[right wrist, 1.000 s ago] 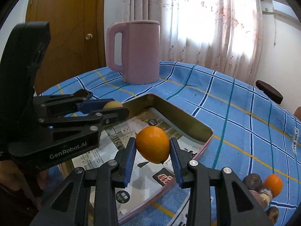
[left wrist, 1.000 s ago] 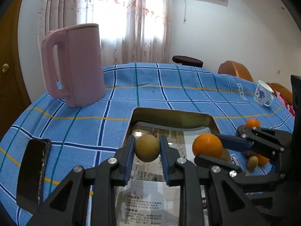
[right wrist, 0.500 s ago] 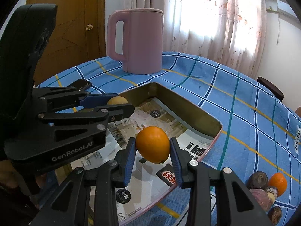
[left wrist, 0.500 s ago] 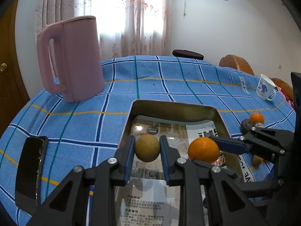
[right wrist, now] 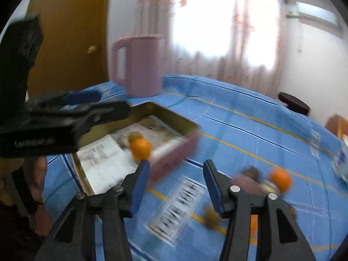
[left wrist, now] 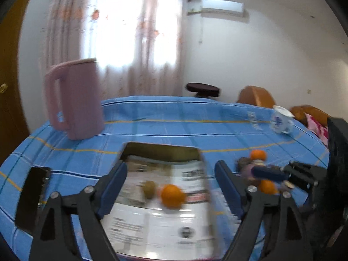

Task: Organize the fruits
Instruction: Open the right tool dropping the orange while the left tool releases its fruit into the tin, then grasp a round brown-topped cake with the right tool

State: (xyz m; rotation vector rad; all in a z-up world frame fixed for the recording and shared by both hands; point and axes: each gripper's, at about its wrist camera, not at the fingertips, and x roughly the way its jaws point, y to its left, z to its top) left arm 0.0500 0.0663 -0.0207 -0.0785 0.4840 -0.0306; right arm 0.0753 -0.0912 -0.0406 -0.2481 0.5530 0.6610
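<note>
**Release into the tray: both grippers letting go**

Left gripper (left wrist: 170, 181): jaws opening, fingers spread wide, nothing between the pads. Right gripper (right wrist: 176, 183): jaws also opening, fingers parted, nothing pinched; only tablecloth shows in the gap.

Task items: the orange (left wrist: 172, 196) and the small brown-green fruit (left wrist: 149, 189) both lie on the printed paper lining the metal tray (left wrist: 161, 149), touching or nearly so; blur prevents certainty. In the left wrist view the brown-green fruit is at 9 o'clock of the orange. In the right wrist view the orange (right wrist: 140, 148) sits near the tray's near rim.

Doing the step well (judgement): let both pairs of fingers clear fully before pulling away, so no pad drags a fruit. Round fruit on slick paper may roll, so lift off gently, without nudging the rim. The tray has free floor toward 12 o'clock, so later fruit could go there.

Remaining fruit: a loose pile (right wrist: 264, 179) on the cloth outside the tray, at 3 o'clock of it in the left wrist view, including another orange (right wrist: 280, 179) and darker pieces too blurred to name.

Surface and room: a table under a blue checked tablecloth (left wrist: 174, 119). A pink jug (left wrist: 74, 100) stands at 10 o'clock of the tray; a dark phone (left wrist: 32, 195) lies at 8 o'clock; a white patterned cup (left wrist: 280, 119) sits at 2 o'clock. Curtained bright window, wooden door, wall air conditioner behind.
</note>
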